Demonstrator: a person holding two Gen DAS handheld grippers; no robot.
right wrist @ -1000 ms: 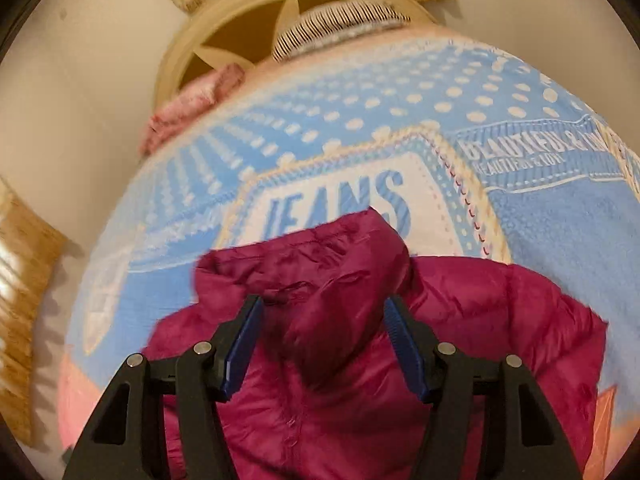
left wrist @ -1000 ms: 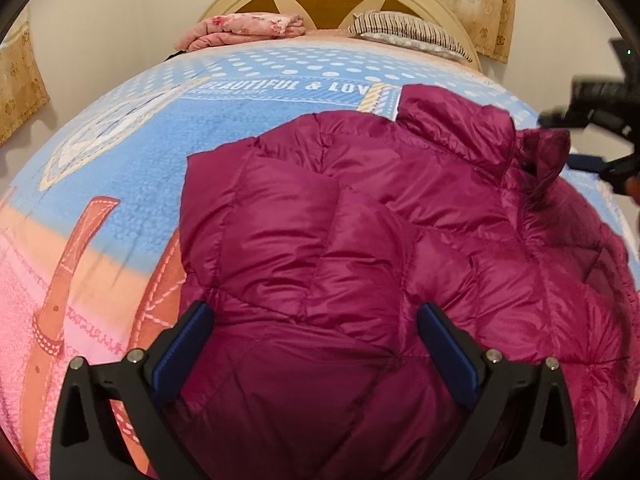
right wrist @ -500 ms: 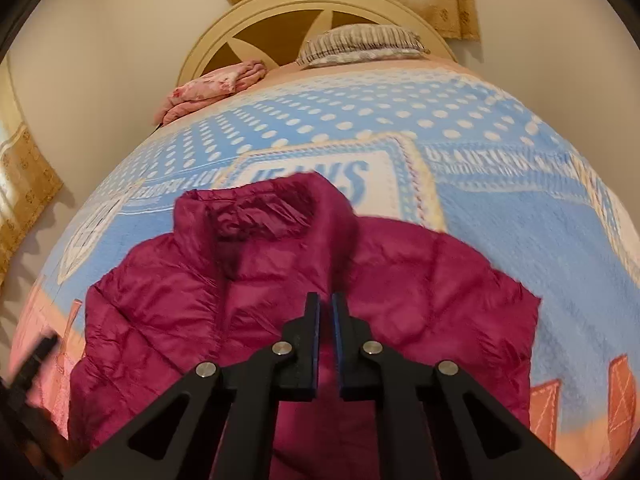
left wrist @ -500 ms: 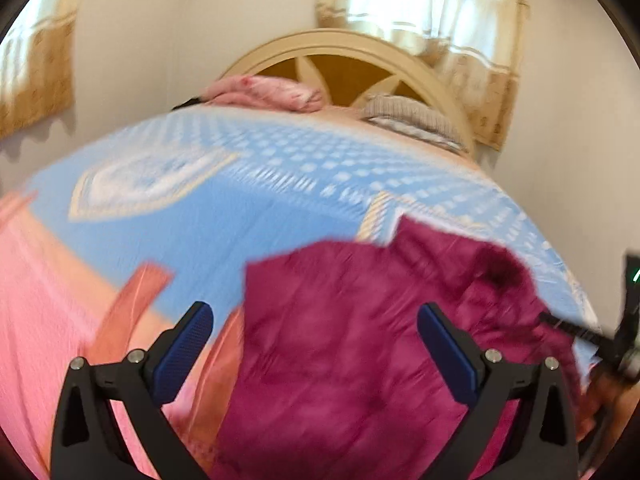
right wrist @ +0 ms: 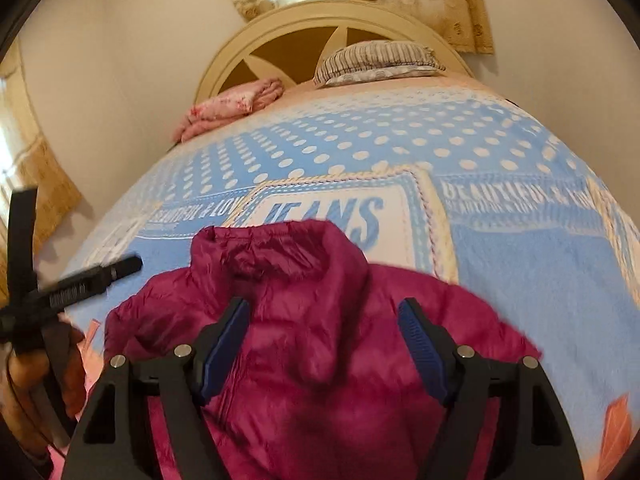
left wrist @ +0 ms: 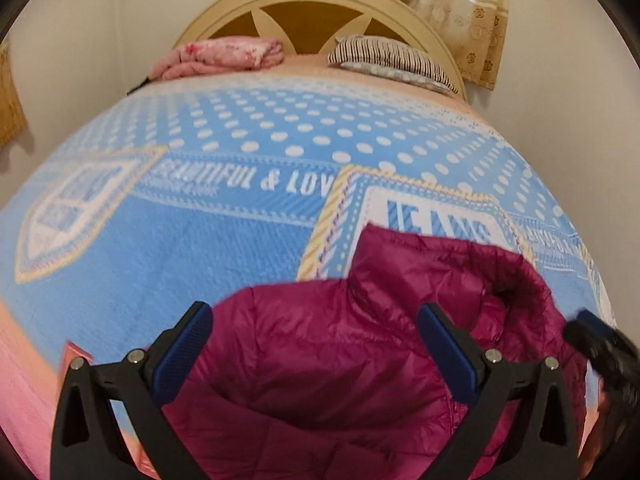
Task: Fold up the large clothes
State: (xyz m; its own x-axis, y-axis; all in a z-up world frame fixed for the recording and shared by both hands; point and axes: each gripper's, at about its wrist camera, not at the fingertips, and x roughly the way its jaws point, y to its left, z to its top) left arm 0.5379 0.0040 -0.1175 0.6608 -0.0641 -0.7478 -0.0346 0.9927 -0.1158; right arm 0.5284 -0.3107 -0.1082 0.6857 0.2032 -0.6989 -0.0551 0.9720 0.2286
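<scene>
Lying on the bedspread [left wrist: 240,248], the jacket [left wrist: 340,368] sits beneath both grippers' released fingers [right wrist: 420,340].

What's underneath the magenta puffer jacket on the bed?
The puffer jacket lies on the blue printed blanket, its hood overlapping the JEANS patch. Anything beneath is covered.

A bedroom in a home: wide bed [left wrist: 240,248] under a blue dotted blanket [left wrist: 224,240], curved wooden headboard [left wrist: 316,4] at twelve o'clock, striped pillow [left wrist: 392,60] and folded pink bedding [left wrist: 224,54] beneath it, patterned curtains [left wrist: 452,8] at one o'clock.
</scene>
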